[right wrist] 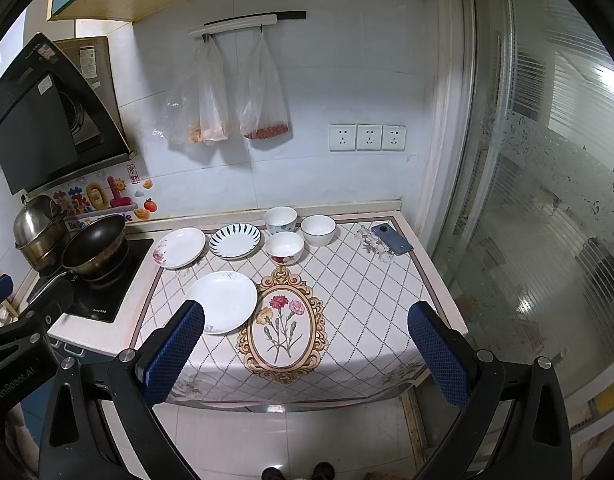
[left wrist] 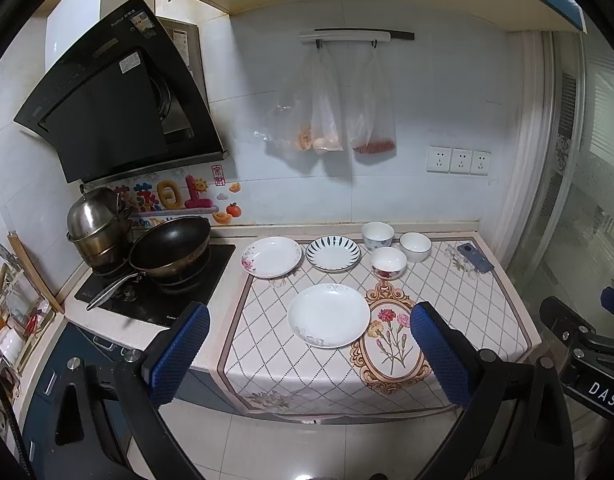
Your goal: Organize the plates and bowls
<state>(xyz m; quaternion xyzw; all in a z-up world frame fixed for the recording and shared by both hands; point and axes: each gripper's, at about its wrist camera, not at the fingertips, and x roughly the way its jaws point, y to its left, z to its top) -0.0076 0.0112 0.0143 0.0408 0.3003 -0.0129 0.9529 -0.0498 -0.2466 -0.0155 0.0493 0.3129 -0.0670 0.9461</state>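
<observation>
White round ceramic plate lies near on the diamond-patterned tablecloth; three small white bowls cluster far right; left gripper and right gripper jaws wide, empty.

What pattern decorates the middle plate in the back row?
Dark blue radiating strokes around the rim of the middle plate, white centre; clearest in the left wrist view.

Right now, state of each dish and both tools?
left tool: open, empty
right tool: open, empty
front plate: upright, empty, alone
floral plate: empty
striped plate: empty
three bowls: upright, unstacked
wok: on stove
</observation>
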